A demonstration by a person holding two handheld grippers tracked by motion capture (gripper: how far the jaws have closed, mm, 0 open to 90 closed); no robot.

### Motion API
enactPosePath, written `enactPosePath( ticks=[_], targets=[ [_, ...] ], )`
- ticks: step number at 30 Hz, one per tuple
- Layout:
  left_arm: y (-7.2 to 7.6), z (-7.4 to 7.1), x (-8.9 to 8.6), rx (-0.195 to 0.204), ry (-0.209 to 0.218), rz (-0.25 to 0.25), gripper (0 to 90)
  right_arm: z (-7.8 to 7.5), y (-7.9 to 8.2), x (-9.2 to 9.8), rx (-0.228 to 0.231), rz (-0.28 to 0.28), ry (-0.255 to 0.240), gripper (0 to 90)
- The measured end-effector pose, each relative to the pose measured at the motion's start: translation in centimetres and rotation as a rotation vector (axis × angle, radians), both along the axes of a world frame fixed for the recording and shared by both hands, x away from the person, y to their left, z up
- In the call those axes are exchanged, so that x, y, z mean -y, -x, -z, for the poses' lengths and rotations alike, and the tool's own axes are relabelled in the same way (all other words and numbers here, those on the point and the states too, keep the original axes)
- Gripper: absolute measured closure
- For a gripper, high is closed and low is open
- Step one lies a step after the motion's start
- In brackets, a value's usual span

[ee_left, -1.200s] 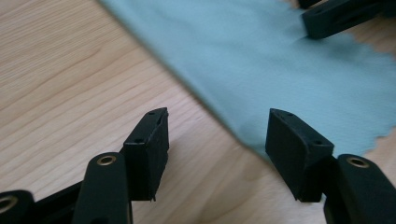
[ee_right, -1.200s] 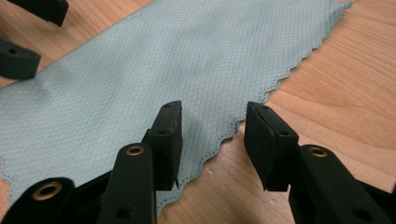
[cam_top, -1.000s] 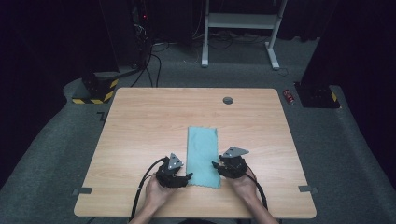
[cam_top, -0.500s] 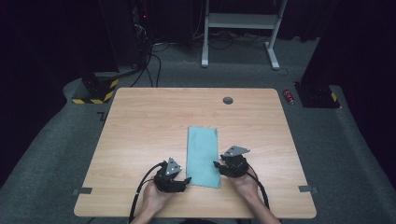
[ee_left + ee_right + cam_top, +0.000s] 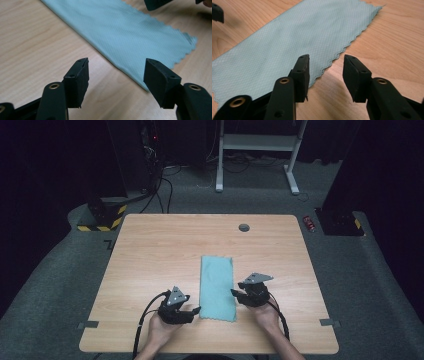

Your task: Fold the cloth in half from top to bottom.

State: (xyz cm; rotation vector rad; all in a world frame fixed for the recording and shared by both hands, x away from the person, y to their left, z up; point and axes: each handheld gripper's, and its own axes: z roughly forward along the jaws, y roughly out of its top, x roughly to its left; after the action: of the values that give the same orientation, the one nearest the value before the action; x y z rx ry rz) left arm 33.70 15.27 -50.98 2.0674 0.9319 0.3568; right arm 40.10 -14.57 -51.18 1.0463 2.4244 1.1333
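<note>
We hold the left gripper (image 5: 192,310) near the front edge of the table (image 5: 150,250), left of centre, with its jaws spread and nothing between them. In the left gripper view the jaws stand wide apart over bare wood, and the near corner of the cloth (image 5: 130,32) lies just beyond the gap, toward the right-hand jaw, not touching either jaw as far as we can tell.

We hold the right gripper (image 5: 237,294) slightly farther from the front edge, right of centre, at the cloth's right long edge. Its jaws are also spread and hold nothing. In the right gripper view the scalloped edge of the cloth (image 5: 294,37) runs up to the jaw at that view's left, while the other jaw stands over bare wood.

The cloth (image 5: 217,286) lies flat between the two grippers, a teal rectangle with its long sides running from front to back, near the middle of the table. A round grommet (image 5: 244,227) sits near the back edge.
</note>
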Motion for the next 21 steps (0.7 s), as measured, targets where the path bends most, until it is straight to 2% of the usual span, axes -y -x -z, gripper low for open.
enactPosePath(
  ticks=[2,5,7,9,12,14,15,17,21],
  targets=[
    [-0.8,-0.2,-0.1,-0.008,0.015,0.002,39.3,0.0,-0.2,0.2,0.004,-0.012,-0.005,59.0],
    [-2.0,-0.3,-0.1,-0.015,0.007,-0.010,41.3,-0.2,-0.6,0.8,0.003,-0.014,-0.028,58.9],
    [-3.0,-0.5,-0.1,-0.027,0.005,-0.013,42.0,-0.5,-1.0,1.1,-0.024,-0.001,-0.029,58.1],
    [-4.1,-0.7,0.1,-0.042,0.008,-0.017,42.1,-0.9,-1.4,1.4,-0.031,0.013,-0.039,58.2],
    [-5.8,-1.2,0.4,-0.064,0.008,-0.011,41.8,-1.3,-2.2,1.7,-0.026,0.039,-0.056,58.2],
    [-6.7,-1.5,0.6,-0.064,0.015,-0.007,41.8,-1.5,-2.6,1.9,-0.018,0.052,-0.063,57.7],
    [-7.0,-1.6,0.8,-0.052,0.015,-0.008,41.9,-1.6,-2.8,2.0,-0.017,0.055,-0.068,57.4],
    [-7.7,-1.9,1.0,-0.045,0.008,-0.009,42.2,-1.8,-3.1,2.0,-0.006,0.062,-0.066,56.5],
    [-9.2,-2.4,1.4,-0.065,0.022,-0.020,40.3,-2.3,-3.9,2.1,0.003,0.077,-0.038,54.6]
  ],
)
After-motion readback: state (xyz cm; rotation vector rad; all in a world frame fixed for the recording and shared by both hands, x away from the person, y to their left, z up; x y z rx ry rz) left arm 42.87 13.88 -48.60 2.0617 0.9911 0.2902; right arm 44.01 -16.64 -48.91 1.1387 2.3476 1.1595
